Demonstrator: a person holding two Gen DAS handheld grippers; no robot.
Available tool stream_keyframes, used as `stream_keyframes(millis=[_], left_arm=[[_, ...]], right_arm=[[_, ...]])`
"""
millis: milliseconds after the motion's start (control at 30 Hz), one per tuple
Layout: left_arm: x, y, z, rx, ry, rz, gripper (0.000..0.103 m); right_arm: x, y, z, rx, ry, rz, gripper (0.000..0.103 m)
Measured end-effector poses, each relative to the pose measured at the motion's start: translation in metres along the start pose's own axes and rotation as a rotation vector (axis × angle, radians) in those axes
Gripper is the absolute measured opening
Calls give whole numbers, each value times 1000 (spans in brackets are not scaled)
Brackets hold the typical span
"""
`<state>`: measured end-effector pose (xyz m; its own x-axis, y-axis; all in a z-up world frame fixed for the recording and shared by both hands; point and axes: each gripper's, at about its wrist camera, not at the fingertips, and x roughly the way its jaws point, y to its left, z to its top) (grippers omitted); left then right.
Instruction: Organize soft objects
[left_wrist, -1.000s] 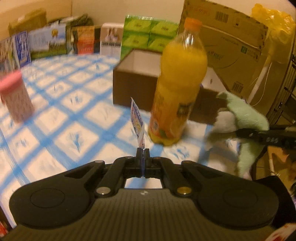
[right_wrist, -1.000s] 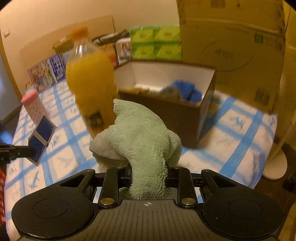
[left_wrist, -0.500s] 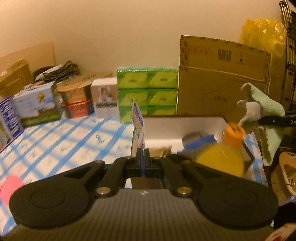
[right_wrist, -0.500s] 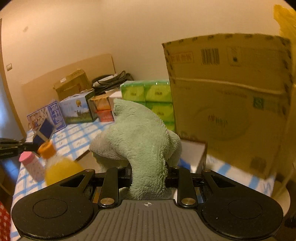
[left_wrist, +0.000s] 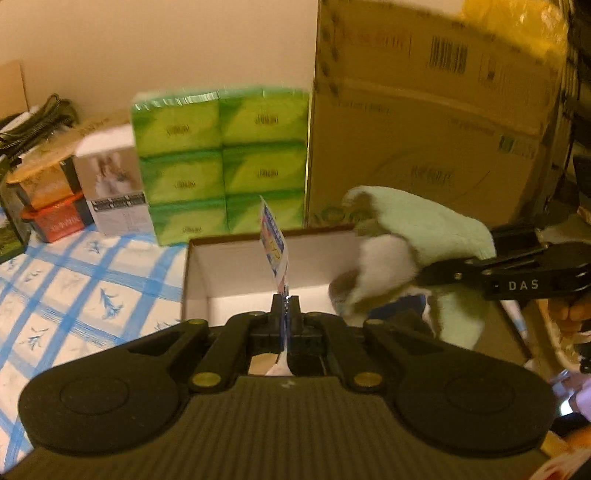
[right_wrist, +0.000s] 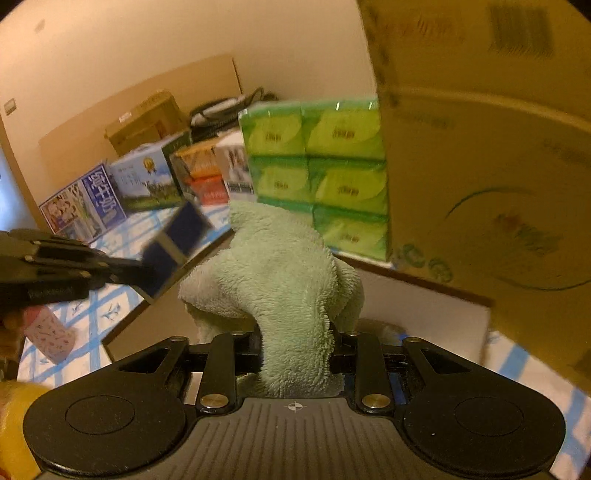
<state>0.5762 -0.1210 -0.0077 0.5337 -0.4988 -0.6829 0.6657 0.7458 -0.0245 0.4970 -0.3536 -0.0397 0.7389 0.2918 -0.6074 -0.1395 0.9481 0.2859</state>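
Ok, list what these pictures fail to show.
- Left wrist view: the open box floor and contents, hidden by the left gripper and the green plush toy.
- Both views: the flat packet print, blurred.
- Right wrist view: the plush toy's face, turned away; the orange bottle, cut off by the edge.

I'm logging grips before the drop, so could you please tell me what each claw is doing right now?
Left claw: shut on a thin blue packet.
Right claw: shut on the green plush toy.
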Motion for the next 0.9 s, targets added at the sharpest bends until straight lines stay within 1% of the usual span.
stream_keyframes(millis=[33, 67, 100, 133, 167, 333, 433, 567, 767, 900], left_arm=[[10, -1, -1, 7, 18, 13, 8], [19, -1, -3, 11, 34, 24, 15], [28, -1, -5, 9, 49, 35, 28], [35, 0, -8, 5, 68, 41, 42], [42, 1, -11, 3, 90, 39, 44], [52, 5, -26, 7, 124, 44, 44], [52, 8, -29, -1, 128, 52, 44], [44, 12, -31, -26, 121, 64, 44], [17, 18, -33, -99, 93, 94, 44], [-15, 16, -34, -129, 63, 117, 44]], right_arm=[[8, -1, 0, 10, 5, 16, 28], [17, -2, 0, 20, 12, 30, 38], [25, -3, -1, 31, 19, 32, 56], [32, -3, -1, 35, 27, 27, 64], [37, -4, -2, 33, 32, 30, 68], [48, -3, -10, -8, 79, 15, 68], [48, -5, -15, -7, 97, 10, 68], [44, -3, -16, -21, 100, 0, 68], [23, 0, -20, -13, 81, -12, 68], [-4, 1, -24, -8, 58, -23, 68]])
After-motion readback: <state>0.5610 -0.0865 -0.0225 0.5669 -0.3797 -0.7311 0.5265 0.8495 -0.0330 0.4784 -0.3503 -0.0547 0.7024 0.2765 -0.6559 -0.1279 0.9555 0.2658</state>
